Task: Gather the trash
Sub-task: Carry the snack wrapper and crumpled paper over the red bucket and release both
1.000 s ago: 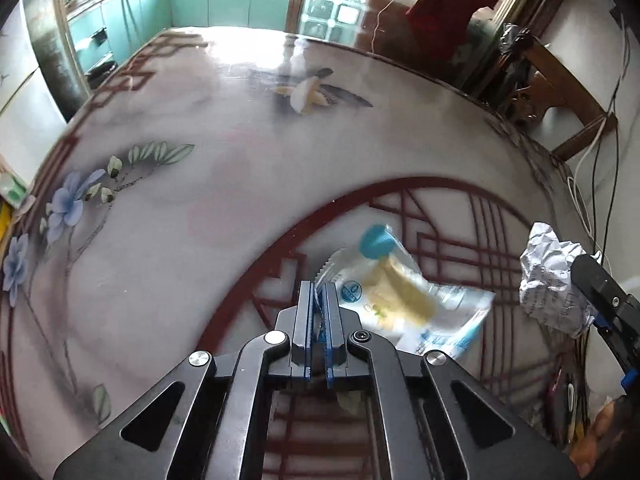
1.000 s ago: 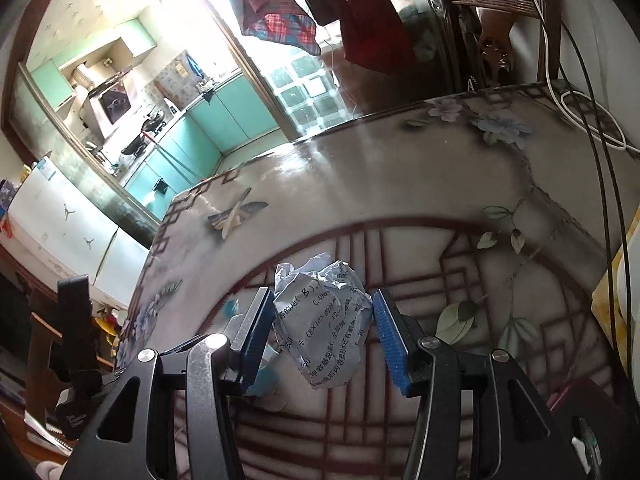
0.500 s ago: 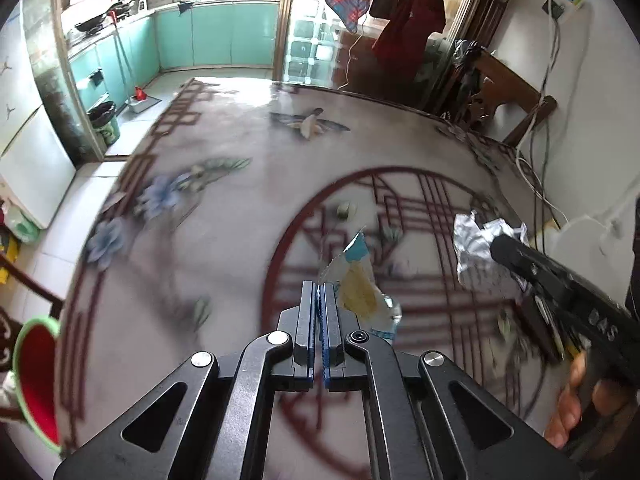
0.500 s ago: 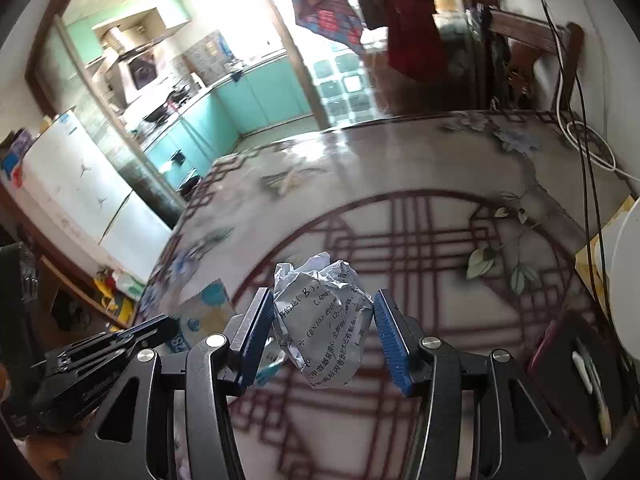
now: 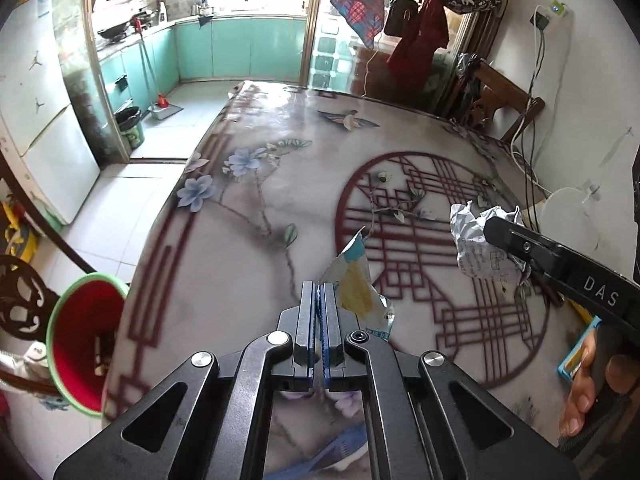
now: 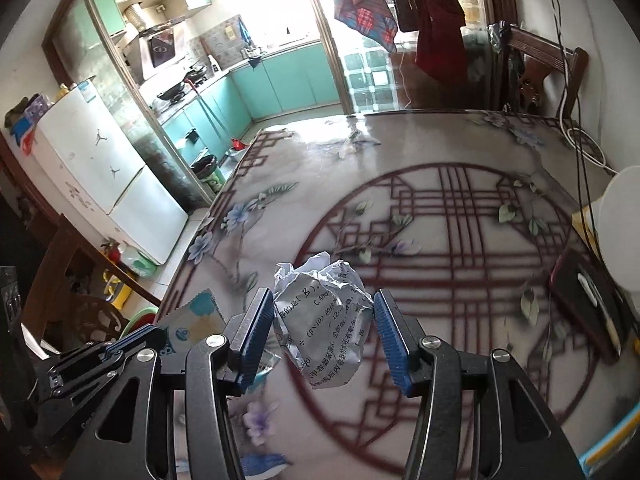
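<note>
My left gripper is shut on a flat plastic wrapper with blue and yellow print and holds it above the table. The wrapper also shows in the right wrist view. My right gripper is shut on a crumpled ball of printed paper, held in the air over the table; the ball shows in the left wrist view too. A red bin with a green rim stands on the floor left of the table edge, below and left of my left gripper.
The patterned table has a dark phone and a white round object at its right side. A carved wooden chair stands by the bin. A white fridge and kitchen lie beyond.
Both grippers have lifted up and back from the table with their trash. The view has swung left, and the red bin has come fully into the left wrist view.
</note>
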The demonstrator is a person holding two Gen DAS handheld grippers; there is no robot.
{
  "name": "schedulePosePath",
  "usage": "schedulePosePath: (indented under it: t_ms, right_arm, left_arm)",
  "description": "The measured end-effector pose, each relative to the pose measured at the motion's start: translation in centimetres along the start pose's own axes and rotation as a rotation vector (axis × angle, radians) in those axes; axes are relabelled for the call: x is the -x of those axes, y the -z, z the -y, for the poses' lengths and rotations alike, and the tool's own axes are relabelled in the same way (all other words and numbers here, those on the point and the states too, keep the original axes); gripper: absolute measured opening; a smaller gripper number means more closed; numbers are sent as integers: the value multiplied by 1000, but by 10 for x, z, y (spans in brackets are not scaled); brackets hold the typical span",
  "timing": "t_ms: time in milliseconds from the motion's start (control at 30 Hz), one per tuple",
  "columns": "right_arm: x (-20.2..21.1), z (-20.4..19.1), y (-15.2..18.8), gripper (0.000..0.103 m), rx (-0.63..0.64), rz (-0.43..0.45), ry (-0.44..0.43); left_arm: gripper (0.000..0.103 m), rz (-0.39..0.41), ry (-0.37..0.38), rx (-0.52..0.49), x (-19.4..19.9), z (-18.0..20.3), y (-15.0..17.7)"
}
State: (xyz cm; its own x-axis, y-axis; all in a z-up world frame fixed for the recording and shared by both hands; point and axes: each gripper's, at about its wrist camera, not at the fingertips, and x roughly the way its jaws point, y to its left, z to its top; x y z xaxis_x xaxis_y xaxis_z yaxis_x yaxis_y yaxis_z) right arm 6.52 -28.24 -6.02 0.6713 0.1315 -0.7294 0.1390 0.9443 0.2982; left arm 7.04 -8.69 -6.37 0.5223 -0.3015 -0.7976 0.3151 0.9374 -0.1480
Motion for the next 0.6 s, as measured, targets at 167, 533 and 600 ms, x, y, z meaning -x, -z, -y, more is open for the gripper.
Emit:
schedulePosePath:
  t_ms: [167, 533, 600]
  right_arm:
    - [11, -38, 16, 50, 52, 2, 93]
    - [11, -123, 38, 51, 90, -6, 127]
    - [8, -140, 40, 51, 100, -2, 122]
  left_arm:
    - [2, 17, 53, -26, 12, -19, 11]
    - [2, -5, 64, -28, 29, -97, 26]
    - [2, -1, 55, -21, 32, -115, 26]
